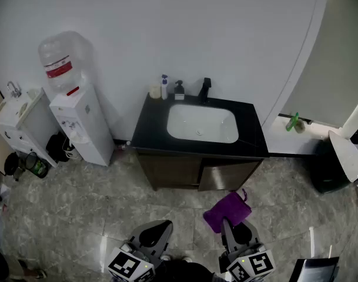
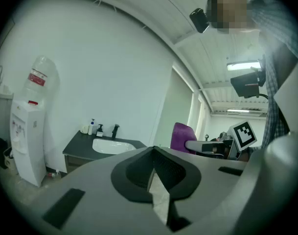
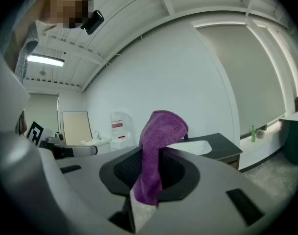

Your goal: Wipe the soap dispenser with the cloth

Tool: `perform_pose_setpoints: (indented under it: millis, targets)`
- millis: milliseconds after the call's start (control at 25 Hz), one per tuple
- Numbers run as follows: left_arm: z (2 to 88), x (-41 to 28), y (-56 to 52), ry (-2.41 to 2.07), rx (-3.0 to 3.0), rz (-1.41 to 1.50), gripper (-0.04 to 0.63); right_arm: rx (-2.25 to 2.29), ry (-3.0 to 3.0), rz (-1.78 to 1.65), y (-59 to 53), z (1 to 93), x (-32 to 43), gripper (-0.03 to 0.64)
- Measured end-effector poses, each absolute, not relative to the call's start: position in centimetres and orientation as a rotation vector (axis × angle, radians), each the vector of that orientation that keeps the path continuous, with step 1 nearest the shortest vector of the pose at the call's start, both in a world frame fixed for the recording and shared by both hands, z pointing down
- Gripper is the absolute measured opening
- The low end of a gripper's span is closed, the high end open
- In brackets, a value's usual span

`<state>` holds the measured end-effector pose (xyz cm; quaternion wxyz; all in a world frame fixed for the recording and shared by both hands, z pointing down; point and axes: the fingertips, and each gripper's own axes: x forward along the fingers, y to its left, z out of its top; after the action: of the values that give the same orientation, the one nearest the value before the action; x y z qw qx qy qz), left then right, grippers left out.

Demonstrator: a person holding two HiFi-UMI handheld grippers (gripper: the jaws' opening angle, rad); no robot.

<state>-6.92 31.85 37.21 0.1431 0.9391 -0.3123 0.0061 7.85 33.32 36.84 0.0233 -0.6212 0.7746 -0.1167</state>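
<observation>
Cloth in right gripper (dispenser apart)

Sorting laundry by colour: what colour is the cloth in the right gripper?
The cloth is purple, clearest in the right gripper view.

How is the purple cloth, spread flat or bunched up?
Bunched up. The purple cloth is pinched in the right gripper, its top flopping over.

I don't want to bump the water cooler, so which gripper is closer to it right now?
Left. The left gripper is low in the head view, right of the water cooler; the right gripper, holding the cloth, is farther right.
</observation>
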Motion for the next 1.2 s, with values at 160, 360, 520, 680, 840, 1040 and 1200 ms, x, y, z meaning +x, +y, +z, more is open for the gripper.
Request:
perform_pose_setpoints:
  millis: [160, 360, 520, 680, 840, 1040, 1200]
  targets:
    - [37.1, -7.0, 31.7, -0.900, 2.711, 0.019, 0.002, -1.916, 2.407, -0.360, 33.1, 36.7, 7.7, 0.082]
    - [37.3, -7.1, 31.6, -0.913, 2.707, 0.020, 0.002, -1.914, 2.412, -0.353, 33.0, 36.8, 7.7, 0.083]
    - [37.3, -7.2, 31.4, -0.917, 2.701, 0.022, 0.002, -1.919, 2.408, -0.365, 32.9, 36.9, 7.7, 0.081]
    - [37.4, -6.9, 31.3, -0.918, 2.699, 0.024, 0.002, -1.936, 2.327, -0.429, 32.8, 37.2, 8.8, 0.083]
    - [37.4, -6.6, 31.1, -0.927, 2.700, 0.018, 0.002, -1.938, 2.283, -0.504, 32.8, 37.8, 10.0, 0.083]
    - [37.1, -5.5, 30.8, -0.978, 2.813, 0.122, 0.002, -1.937, 2.304, -0.469, 32.7, 37.4, 11.5, 0.083]
    - [36.2, -4.4, 30.9, -1.007, 2.810, 0.095, 0.002, -1.943, 2.303, -0.464, 32.6, 37.3, 13.2, 0.083]
